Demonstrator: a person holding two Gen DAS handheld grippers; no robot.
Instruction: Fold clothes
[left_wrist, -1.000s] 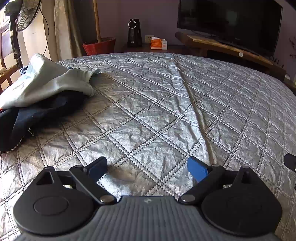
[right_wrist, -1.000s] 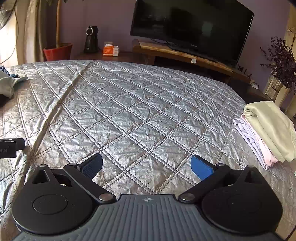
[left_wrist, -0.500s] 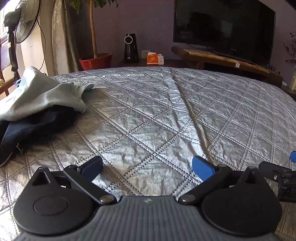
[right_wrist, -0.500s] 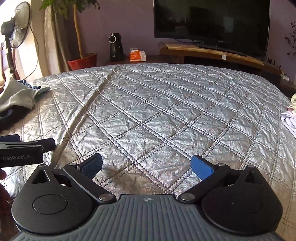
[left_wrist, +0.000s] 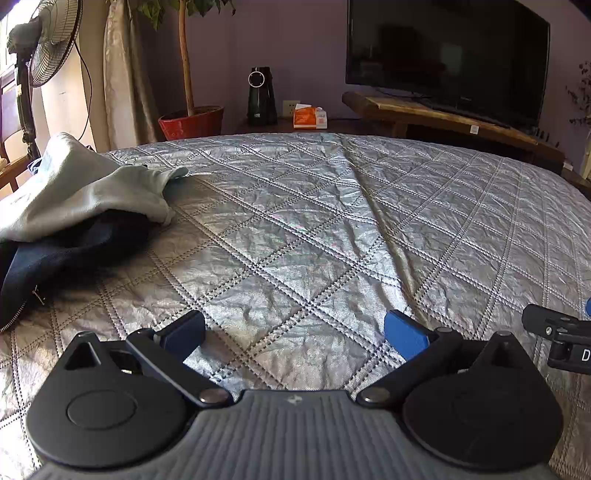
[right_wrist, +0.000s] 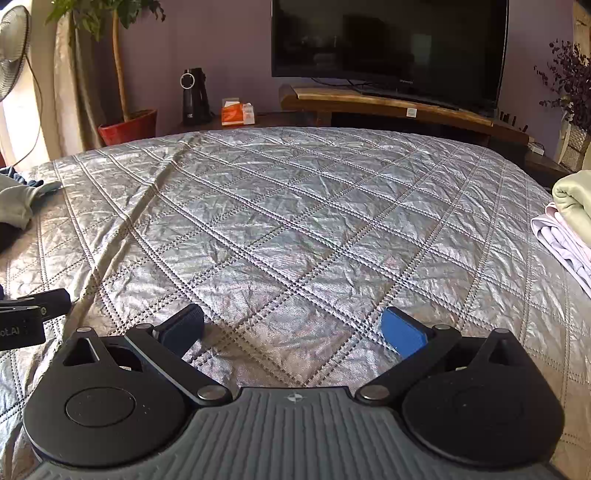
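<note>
A: Where do I stand? Both my grippers hang over the bare quilted bed (left_wrist: 332, 229), jaws apart and holding nothing: left gripper (left_wrist: 294, 334), right gripper (right_wrist: 293, 330)

B: The unfolded clothes?

A: Ahead and to the left of the left gripper: a pale grey garment (left_wrist: 81, 188) lying over a dark zipped one (left_wrist: 48, 258). 2 folded pieces (right_wrist: 570, 218) sit stacked ahead and to the right of the right gripper

B: So, next?

A: I'd reach left, pinch the grey garment by one edge only, not the dark layer beneath, then drag it flat in front of both grippers
</note>
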